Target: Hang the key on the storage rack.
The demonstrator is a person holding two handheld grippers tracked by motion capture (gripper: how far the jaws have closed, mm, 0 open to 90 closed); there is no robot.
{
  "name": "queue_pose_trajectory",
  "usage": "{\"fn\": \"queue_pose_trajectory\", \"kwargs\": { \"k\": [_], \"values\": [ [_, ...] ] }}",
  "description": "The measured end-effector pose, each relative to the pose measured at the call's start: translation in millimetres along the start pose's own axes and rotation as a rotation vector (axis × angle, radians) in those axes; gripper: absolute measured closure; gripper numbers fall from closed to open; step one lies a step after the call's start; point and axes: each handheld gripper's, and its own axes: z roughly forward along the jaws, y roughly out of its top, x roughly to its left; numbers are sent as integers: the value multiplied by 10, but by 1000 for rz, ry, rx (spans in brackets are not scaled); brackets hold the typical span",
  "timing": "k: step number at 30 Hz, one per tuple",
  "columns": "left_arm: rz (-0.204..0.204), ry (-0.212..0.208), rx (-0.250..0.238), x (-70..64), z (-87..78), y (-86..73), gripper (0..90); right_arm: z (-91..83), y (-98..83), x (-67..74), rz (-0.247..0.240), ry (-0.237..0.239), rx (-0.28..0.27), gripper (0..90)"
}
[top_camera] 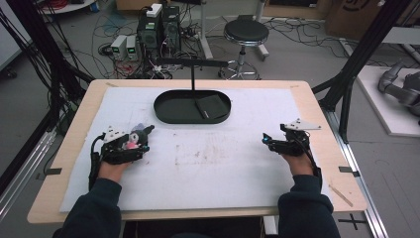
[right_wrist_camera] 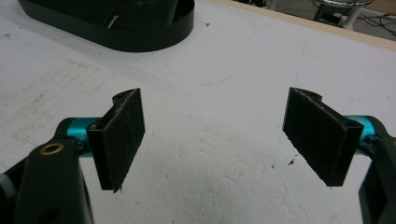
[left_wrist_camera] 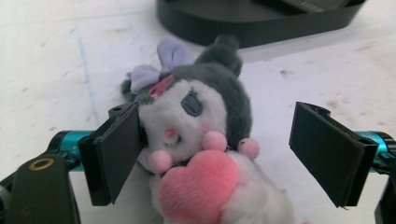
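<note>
Sleeves: two dark sleeves (top_camera: 94, 210) enter at the bottom edge of the high view, each hand carrying a gripper over the white-covered surface (top_camera: 223, 163).
Left gripper: left gripper (top_camera: 141, 139) at centre left of the high view, jaws spread wide; no earlier picture is at hand to compare.
Plush toy: grey-and-white plush toy (left_wrist_camera: 196, 140) with a lilac bow and pink heart stands between the left jaws in the left gripper view; one pad is against its cheek at left, the other stands well apart at right, so nothing pinches it.
Right gripper: right gripper (right_wrist_camera: 215, 135) at centre right of the high view, jaws spread, bare white surface between them.
Tray: black oval tray (top_camera: 168, 111) lies upper centre, beyond both grippers, with a dark folded cloth (top_camera: 210, 106) in its right half and a thin black stand (top_camera: 192, 74) rising from its far side.
Background: round stool (top_camera: 246, 32), computer cases (top_camera: 158, 27) and loose cables on the floor beyond the far edge.
In the way: nothing lies between the toy and the tray.
</note>
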Motion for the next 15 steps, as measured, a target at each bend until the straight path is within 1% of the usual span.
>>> {"fn": "queue_pose_trajectory", "kwargs": {
  "k": [1,3,4,7,9,11,13,15],
  "values": [
    [-9,16,10,15,6,-7,171,4,1,1,0,2,1,212],
    [-26,28,20,46,15,-16,173,11,1,0,-4,3,-1,213],
    [-38,31,20,61,17,-20,174,12,1,2,0,5,2,212],
    [-56,30,22,92,26,-30,182,14,1,3,2,6,2,212],
    [-60,41,7,106,6,-23,184,15,-1,0,3,4,5,213],
    [-70,50,-31,129,-30,-11,193,16,-1,3,5,5,7,213],
    [-85,58,-53,158,-48,-7,195,20,-3,5,3,8,7,213],
    [-86,49,-30,158,-24,-16,195,26,-6,5,2,7,9,213]
  ]
}}
